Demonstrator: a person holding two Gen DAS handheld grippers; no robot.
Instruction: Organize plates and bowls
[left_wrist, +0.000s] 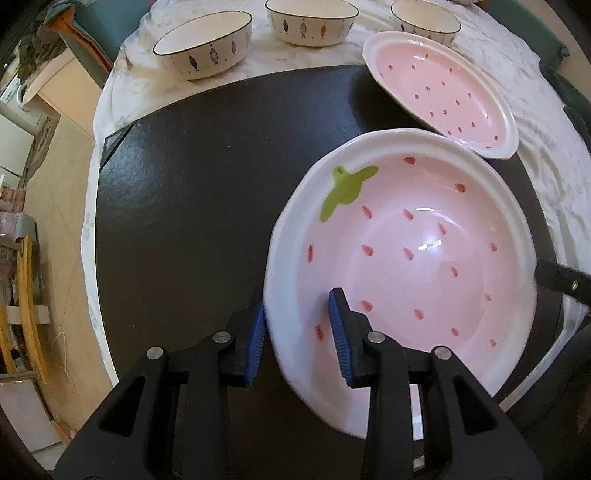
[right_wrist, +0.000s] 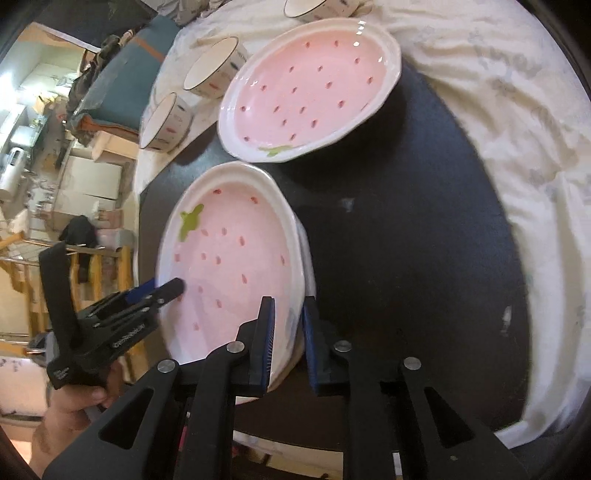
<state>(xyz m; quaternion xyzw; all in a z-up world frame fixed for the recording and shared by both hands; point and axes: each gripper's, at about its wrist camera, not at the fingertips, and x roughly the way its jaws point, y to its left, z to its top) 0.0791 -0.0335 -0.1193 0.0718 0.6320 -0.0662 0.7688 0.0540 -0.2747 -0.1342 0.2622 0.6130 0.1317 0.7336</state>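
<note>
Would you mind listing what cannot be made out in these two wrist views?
- Left wrist view: whether the near strawberry plate rests on the black mat; its underside is hidden.
- Left wrist view: the right gripper is cut off by the frame edge; its jaws are unseen.
- Right wrist view: the plate rim between the right gripper is motion-blurred, so contact is unclear.
- Right wrist view: one fish-pattern bowl is cropped at the top.

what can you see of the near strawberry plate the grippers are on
The near strawberry plate looks like glossy glazed ceramic: pink well with red seed marks, a green leaf, a broad white rim. It sits tilted over the dark mat. The left gripper straddles its near rim; the right gripper is shut on the opposite rim.
</note>
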